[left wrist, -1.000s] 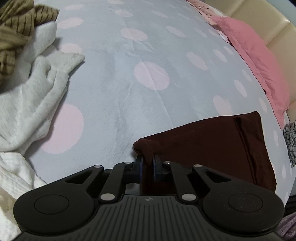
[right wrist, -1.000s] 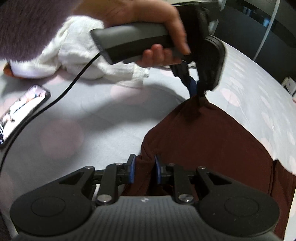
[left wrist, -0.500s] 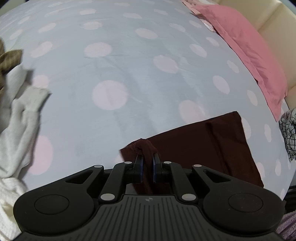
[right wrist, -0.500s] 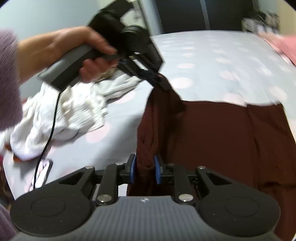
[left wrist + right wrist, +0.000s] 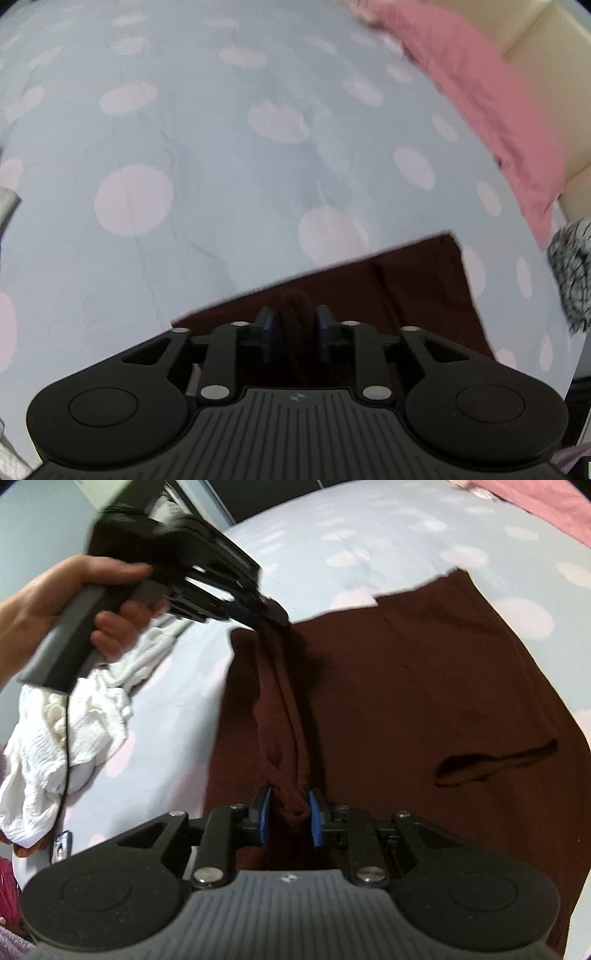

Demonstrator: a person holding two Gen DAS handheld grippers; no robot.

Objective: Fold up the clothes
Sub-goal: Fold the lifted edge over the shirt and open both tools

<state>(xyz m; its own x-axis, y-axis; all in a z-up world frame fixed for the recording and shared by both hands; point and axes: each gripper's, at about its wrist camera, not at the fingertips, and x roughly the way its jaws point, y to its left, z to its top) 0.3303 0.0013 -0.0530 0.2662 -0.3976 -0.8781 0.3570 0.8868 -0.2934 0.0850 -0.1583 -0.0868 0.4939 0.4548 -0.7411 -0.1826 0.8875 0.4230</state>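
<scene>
Dark maroon knit garment spread flat on grey bed sheet w/ pink dots, one edge bunched betw both grippers. L gripper jaws opening, fabric betw them, prob letting go. R gripper jaws opening, fold between them.

The dark maroon garment lies spread mostly flat on the bed, which has a pale blue cover with pink dots. Its near edge is bunched into a raised ridge, and an opening gapes on its right side.
</scene>
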